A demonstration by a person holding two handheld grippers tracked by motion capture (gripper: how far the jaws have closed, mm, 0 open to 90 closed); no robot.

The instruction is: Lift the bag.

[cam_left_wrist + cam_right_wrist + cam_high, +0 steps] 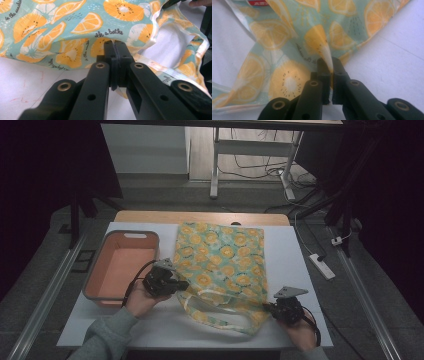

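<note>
Now a tote bag [220,265] with a print of orange and lemon slices on pale green cloth lies flat on the white table [300,270], about in the middle of it, with its opening and handles turned toward the person. At 9 o'clock from the bag, just beside it, stands an orange plastic bin [122,265] with a grey rim. The left gripper [181,285] is at the bag's near left corner, roughly at 7 o'clock of the cloth, and the person's left hand [142,300] carries it from behind. In the left gripper view its two black jaws stand together and a fold of the printed fabric [75,52] is pinched between them, so the cloth rises a little from the table there; a pale handle strap [172,50] curves away at 2 o'clock from the jaws. The right gripper [267,307] is at the bag's near right corner, about 5 o'clock of the cloth, held by the right hand [300,330]. In the right gripper view its jaws are also closed on the bag: a thin ridge of the fabric [287,82] runs up from between the pads toward 12 o'clock. The two grippers are well apart, with the bag's opening between them.
</note>
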